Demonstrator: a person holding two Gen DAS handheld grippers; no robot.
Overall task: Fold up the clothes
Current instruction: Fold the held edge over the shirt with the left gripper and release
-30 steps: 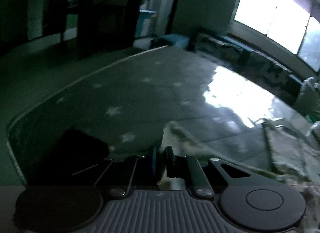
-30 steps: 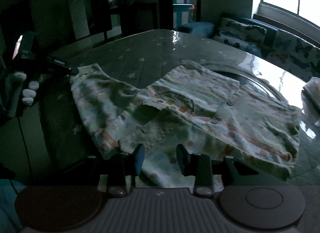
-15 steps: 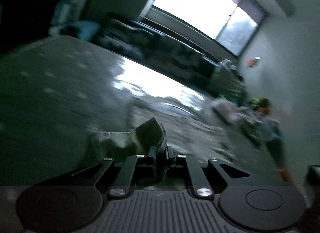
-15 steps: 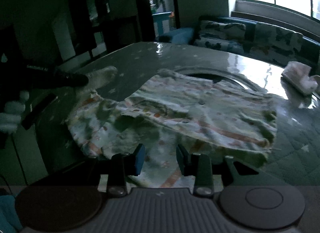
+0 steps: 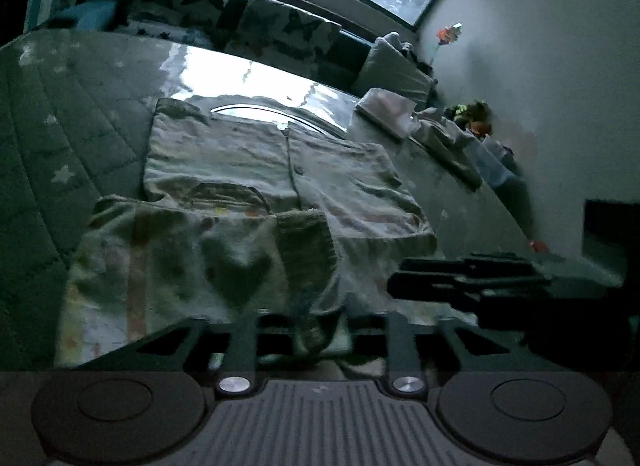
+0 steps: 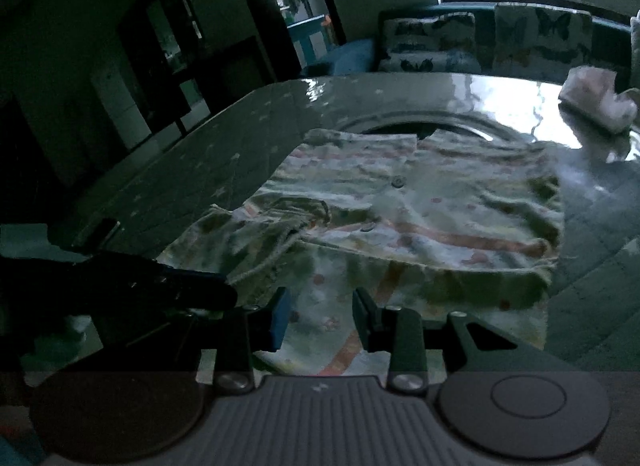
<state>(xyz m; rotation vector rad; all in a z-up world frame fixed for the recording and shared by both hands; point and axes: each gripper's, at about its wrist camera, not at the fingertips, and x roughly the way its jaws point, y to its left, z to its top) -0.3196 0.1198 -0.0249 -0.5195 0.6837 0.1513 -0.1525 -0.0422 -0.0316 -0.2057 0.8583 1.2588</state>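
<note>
Our left claw is opening, a shirt fold between its jaws at lower centre; our right claw hangs released above the hem.

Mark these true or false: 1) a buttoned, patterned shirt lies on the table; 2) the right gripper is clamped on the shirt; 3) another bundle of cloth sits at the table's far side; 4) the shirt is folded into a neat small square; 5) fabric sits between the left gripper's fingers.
1) True. The patterned shirt lies on the quilted table, buttons showing.
2) False. The right gripper has a clear gap, with the shirt lying below it.
3) True. A pale cloth bundle sits at the far side.
4) False. One sleeve is folded over; the body lies spread out.
5) True. Shirt fabric lies between the left gripper jaws, which are opening.
</note>
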